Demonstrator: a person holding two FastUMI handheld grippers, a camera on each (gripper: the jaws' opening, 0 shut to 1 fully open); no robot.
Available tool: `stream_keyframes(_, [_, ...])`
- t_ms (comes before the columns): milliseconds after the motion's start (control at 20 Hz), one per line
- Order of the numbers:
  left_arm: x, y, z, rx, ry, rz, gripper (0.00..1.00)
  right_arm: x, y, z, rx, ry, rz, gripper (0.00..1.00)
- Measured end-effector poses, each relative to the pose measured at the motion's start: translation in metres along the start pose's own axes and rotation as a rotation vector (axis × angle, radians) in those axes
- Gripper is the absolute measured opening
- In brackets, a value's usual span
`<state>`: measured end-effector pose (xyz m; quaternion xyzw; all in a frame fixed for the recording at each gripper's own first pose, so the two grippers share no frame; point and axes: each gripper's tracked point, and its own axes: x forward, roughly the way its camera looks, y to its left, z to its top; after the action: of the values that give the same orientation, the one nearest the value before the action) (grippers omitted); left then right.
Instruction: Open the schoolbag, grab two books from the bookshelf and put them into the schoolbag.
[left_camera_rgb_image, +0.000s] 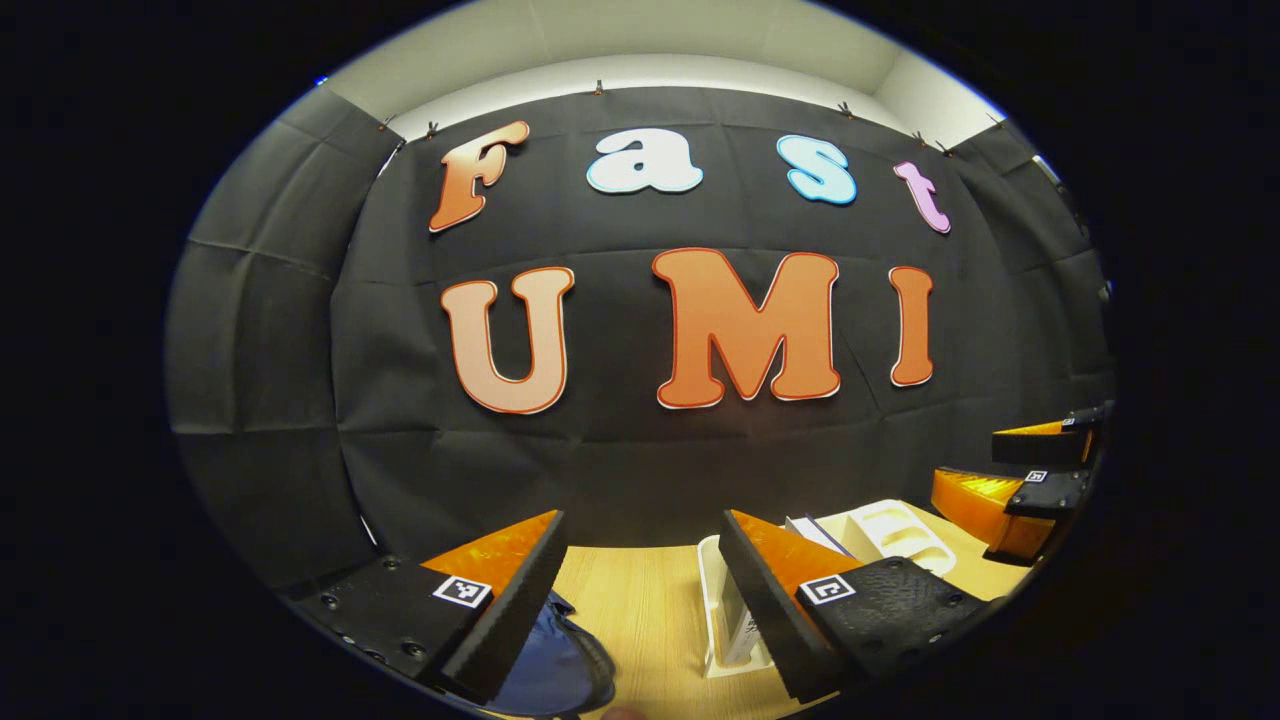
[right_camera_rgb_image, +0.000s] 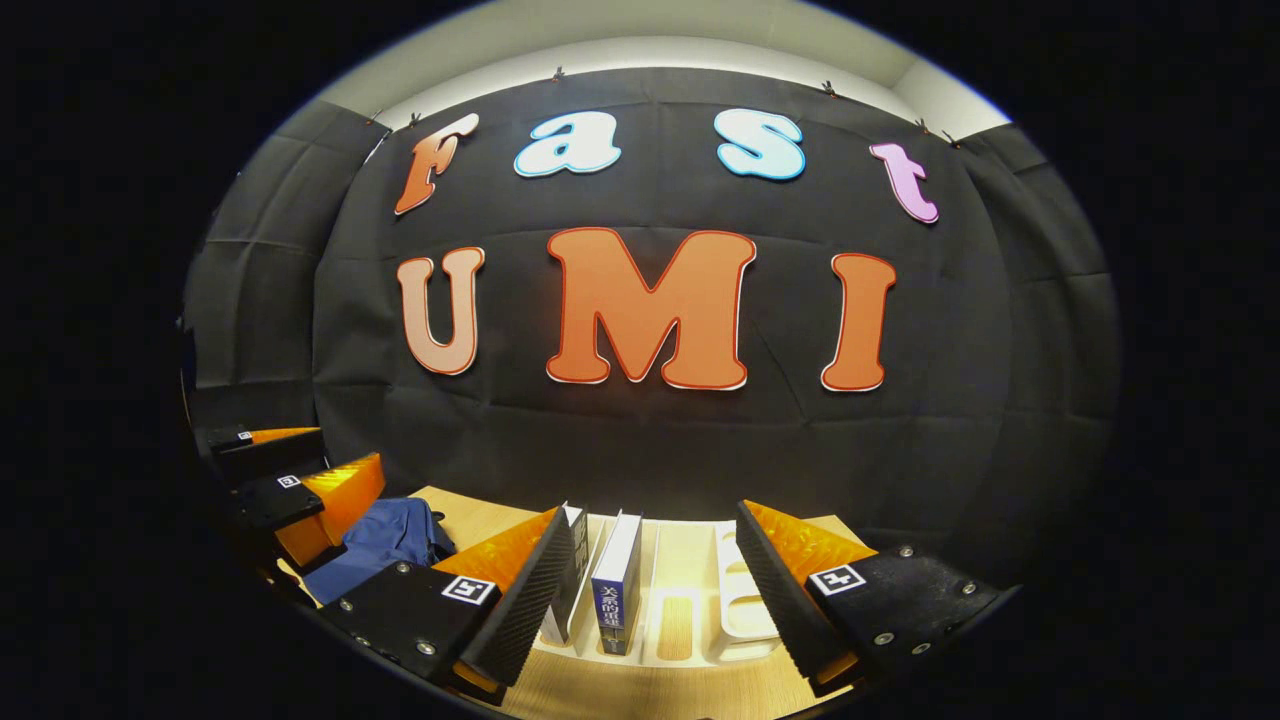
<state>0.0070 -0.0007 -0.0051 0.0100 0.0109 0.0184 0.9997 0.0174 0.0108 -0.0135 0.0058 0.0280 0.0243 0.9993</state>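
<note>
In the left gripper view my left gripper (left_camera_rgb_image: 640, 590) is open above the wooden table, nothing between its fingers. The dark blue schoolbag (left_camera_rgb_image: 550, 665) lies low beside its left finger. The white bookshelf (left_camera_rgb_image: 880, 530) stands to the right, with my right gripper (left_camera_rgb_image: 1040, 480) farther off at the right edge. In the right gripper view my right gripper (right_camera_rgb_image: 650, 590) is open and faces the white bookshelf (right_camera_rgb_image: 745, 600). Two books stand upright in it: a blue-spined one (right_camera_rgb_image: 615, 585) and a darker one (right_camera_rgb_image: 572, 570) next to my left finger. The schoolbag (right_camera_rgb_image: 385, 540) lies at left, by my left gripper (right_camera_rgb_image: 300, 490).
The light wooden table (left_camera_rgb_image: 650, 610) runs back to the black cloth wall. The bookshelf has free slots (right_camera_rgb_image: 680, 600) to the right of the two books.
</note>
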Motion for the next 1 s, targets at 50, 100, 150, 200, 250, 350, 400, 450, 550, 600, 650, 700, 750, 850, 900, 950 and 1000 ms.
stream_keyframes(50, [0.001,0.0,0.0,0.001,0.001,0.004,0.99,-0.001,0.0,-0.001,0.001,0.002,0.002,0.98])
stream_keyframes(100, [0.002,0.001,-0.001,0.001,0.001,0.007,0.99,0.0,0.0,-0.002,-0.001,0.002,0.001,0.98])
stream_keyframes(150, [0.003,0.002,-0.001,0.001,0.001,0.009,0.99,0.0,0.001,-0.002,-0.003,0.004,0.004,0.98])
stream_keyframes(200, [0.002,0.003,-0.002,-0.001,-0.001,0.01,0.96,0.0,0.002,-0.003,-0.004,0.005,0.005,0.98])
stream_keyframes(250, [0.002,0.003,-0.004,-0.003,-0.002,0.009,0.96,0.0,0.002,-0.003,-0.005,0.005,0.005,0.98])
stream_keyframes(350, [0.003,0.006,-0.007,0.001,0.0,0.01,0.96,0.0,0.003,-0.004,-0.006,0.006,0.005,0.98])
stream_keyframes(400, [0.001,0.012,-0.009,0.005,0.002,0.017,0.99,0.001,0.003,-0.003,-0.005,0.009,0.006,0.98])
stream_keyframes(450, [-0.004,0.019,-0.012,0.007,0.008,0.022,0.99,0.001,0.003,-0.004,-0.004,0.012,0.005,0.98])
stream_keyframes(550, [-0.011,0.033,-0.02,0.015,0.028,0.041,0.96,0.001,0.004,-0.007,-0.004,0.019,0.01,0.98])
stream_keyframes(600, [-0.011,0.037,-0.027,0.022,0.04,0.051,0.96,0.001,0.003,-0.007,-0.005,0.023,0.007,0.98])
stream_keyframes(650, [-0.011,0.044,-0.034,0.032,0.06,0.062,0.96,0.002,0.002,-0.009,-0.006,0.025,0.006,0.98])
stream_keyframes(700, [-0.009,0.049,-0.042,0.039,0.081,0.075,0.96,0.002,0.0,-0.009,-0.006,0.027,0.001,0.98])
stream_keyframes(750, [-0.009,0.057,-0.05,0.043,0.101,0.087,0.96,0.001,-0.002,-0.011,-0.003,0.028,-0.002,0.98])
stream_keyframes(850, [-0.009,0.072,-0.064,0.063,0.132,0.115,0.96,0.001,-0.006,-0.011,0.002,0.03,-0.013,0.98])
stream_keyframes(900, [-0.012,0.079,-0.07,0.079,0.149,0.122,0.96,0.002,-0.007,-0.012,0.003,0.03,-0.017,0.98])
stream_keyframes(950, [-0.008,0.086,-0.078,0.104,0.177,0.136,0.96,0.002,-0.009,-0.011,0.002,0.03,-0.022,0.98])
stream_keyframes(1000, [-0.009,0.093,-0.086,0.131,0.212,0.145,0.96,0.0,-0.011,-0.011,0.002,0.028,-0.026,0.98])
